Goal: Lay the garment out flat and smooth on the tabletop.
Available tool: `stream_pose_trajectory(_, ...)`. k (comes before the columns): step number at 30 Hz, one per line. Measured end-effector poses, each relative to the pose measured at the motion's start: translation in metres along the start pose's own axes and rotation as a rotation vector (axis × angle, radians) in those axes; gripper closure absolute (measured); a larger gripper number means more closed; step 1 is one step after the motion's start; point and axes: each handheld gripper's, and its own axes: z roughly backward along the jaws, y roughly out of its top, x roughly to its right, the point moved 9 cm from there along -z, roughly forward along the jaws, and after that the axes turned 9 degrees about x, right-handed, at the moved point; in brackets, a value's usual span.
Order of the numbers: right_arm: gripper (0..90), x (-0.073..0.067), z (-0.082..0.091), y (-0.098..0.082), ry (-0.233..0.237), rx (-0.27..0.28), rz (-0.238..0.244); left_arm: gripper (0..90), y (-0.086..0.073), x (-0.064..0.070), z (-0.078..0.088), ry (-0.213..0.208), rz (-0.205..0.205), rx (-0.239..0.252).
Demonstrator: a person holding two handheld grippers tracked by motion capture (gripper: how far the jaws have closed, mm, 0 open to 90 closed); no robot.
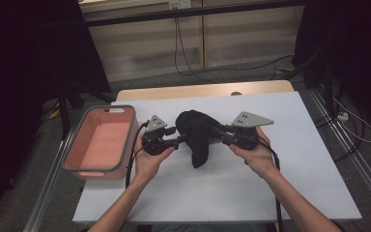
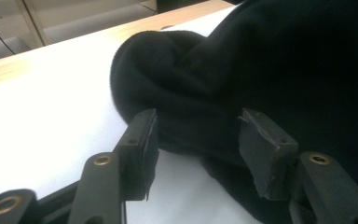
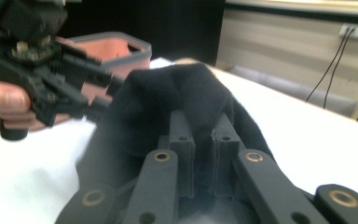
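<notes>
Right gripper (image 3: 200, 158) fingers pinch a soft, limp black fleece garment (image 1: 196, 135) at its bunched edge; left gripper (image 2: 198, 140) fingers gape around a fold.

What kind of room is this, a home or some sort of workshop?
Most likely a lab or test workshop: a white-topped table fenced by dark curtains, loose cables along the floor, and a person working a black cloth with hand-held grippers.

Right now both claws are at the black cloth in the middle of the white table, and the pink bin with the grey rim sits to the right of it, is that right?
Not quite: the pink bin sits to the left of the black cloth, beside the left claw, as the high view shows. The rest holds: both claws, the right claw too, are at the cloth in the middle of the white table.
</notes>
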Motion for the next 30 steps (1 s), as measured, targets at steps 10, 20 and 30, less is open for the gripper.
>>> stream_pose_trajectory(10, 82.9, 0.029, 0.031, 0.047, -0.104, 0.144, -0.017, 48.8, -0.009, 0.016, -0.01, -0.055, -0.038, -0.045)
stream_pose_trajectory(20, 82.6, 0.067, 0.038, 0.025, -0.207, 0.095, -0.048, 33.7, -0.05, 0.059, -0.049, -0.164, -0.113, -0.2)
stream_pose_trajectory(30, 82.2, 0.067, 0.031, 0.01, -0.195, 0.05, -0.059, 68.8, -0.066, 0.049, -0.057, -0.127, -0.111, -0.259)
